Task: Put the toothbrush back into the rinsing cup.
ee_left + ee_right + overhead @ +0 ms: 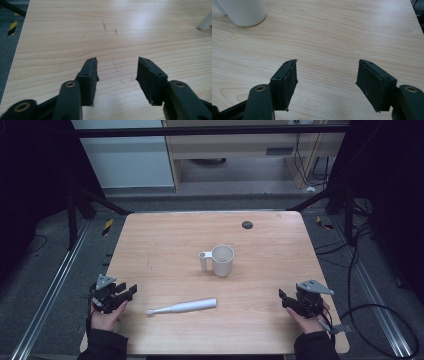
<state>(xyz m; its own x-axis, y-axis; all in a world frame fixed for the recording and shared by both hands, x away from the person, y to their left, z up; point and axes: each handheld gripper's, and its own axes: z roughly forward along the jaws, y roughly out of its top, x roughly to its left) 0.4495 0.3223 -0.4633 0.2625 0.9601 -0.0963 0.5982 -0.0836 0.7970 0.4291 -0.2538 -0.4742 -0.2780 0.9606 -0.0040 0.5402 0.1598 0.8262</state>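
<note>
Both tools are held low at the near corners of the table (150, 235); the left gripper (126, 292) is seen with its jaws spread and nothing between them, and the right gripper (284, 299) is likewise spread over bare wood, empty; the toothbrush (182, 307) is found lying flat near the front edge, between the two hands and closer to the left one, its head pointed left; the white cup (221, 260) is standing upright mid-table, handle to the left, well apart from the brush. Trouble is to be expected at the pick-up: a thin round handle lying flat can be rolled away if it is nudged by one pad first; if it is pinched near the head, the heavy end may droop and swing; the cup could be tipped if its rim is struck.
</note>
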